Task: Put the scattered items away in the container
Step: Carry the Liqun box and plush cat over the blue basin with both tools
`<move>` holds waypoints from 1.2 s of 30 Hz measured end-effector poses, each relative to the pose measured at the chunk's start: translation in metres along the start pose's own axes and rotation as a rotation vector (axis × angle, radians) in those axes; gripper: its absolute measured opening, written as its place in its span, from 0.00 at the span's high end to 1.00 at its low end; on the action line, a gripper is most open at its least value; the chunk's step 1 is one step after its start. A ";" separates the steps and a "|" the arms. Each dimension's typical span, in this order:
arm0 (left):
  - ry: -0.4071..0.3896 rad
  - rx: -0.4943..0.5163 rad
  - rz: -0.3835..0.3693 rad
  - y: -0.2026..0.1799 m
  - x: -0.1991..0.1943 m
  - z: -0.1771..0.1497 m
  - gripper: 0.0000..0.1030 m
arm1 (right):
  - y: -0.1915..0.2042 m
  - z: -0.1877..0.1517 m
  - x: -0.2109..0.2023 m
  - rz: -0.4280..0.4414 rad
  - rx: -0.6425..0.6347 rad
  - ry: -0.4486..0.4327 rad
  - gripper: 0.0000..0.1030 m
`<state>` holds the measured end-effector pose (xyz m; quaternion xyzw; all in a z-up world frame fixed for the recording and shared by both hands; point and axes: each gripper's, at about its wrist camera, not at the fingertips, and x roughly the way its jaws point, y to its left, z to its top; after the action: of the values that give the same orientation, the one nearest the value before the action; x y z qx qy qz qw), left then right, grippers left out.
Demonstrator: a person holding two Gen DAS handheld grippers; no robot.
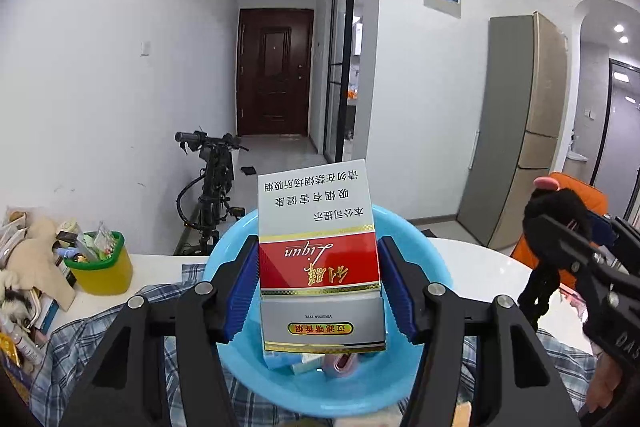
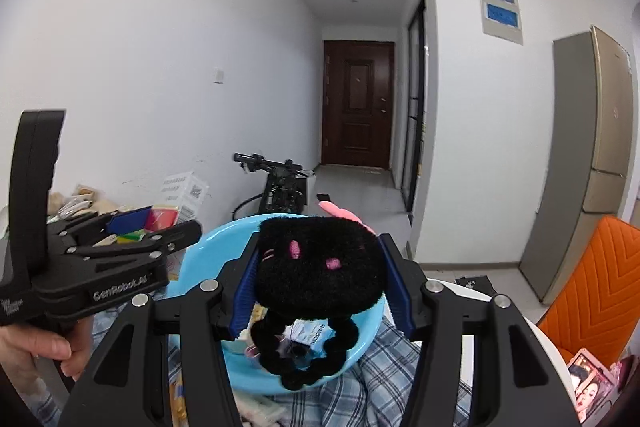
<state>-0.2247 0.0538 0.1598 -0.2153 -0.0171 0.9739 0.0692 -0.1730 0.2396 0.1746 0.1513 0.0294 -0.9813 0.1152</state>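
A white-walled flat with a dark brown door (image 1: 274,71) at the end of a hallway, a parked bicycle (image 1: 210,183) and a tall fridge (image 1: 524,131) lies beyond a white table (image 1: 476,267) draped with a plaid cloth (image 1: 92,343). Through my left wrist camera, my left gripper (image 1: 319,291) is clamped on a red, white and silver cigarette pack (image 1: 319,259), held upside down directly above the blue basin (image 1: 236,247), where small packets already lie. The pack looks light and stiff with slick sides, so I judge a hold across its flat narrow edges is right. A yellow tub (image 1: 102,265) of clutter stands on the table to the left. Through my right wrist camera, my right gripper (image 2: 320,275) squeezes a black plush toy (image 2: 320,263) with pink eyes over the same blue basin (image 2: 200,251); its stringy legs dangle into the bowl. It seems soft, light and compressible, best pinched around the body. An orange chair (image 2: 592,279) sits to the right.
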 end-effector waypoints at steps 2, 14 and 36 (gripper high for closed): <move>0.007 -0.026 -0.002 0.006 0.014 0.002 0.41 | -0.003 0.002 0.012 -0.006 0.018 0.015 0.48; 0.069 0.028 0.069 0.007 0.068 0.019 0.41 | 0.018 0.013 0.064 -0.121 -0.102 0.142 0.48; 0.158 0.031 0.084 0.000 0.061 0.043 0.41 | -0.035 0.057 0.065 -0.119 0.156 0.220 0.48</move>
<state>-0.2970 0.0625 0.1732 -0.2910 0.0126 0.9561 0.0326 -0.2578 0.2544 0.2102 0.2646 -0.0256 -0.9631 0.0408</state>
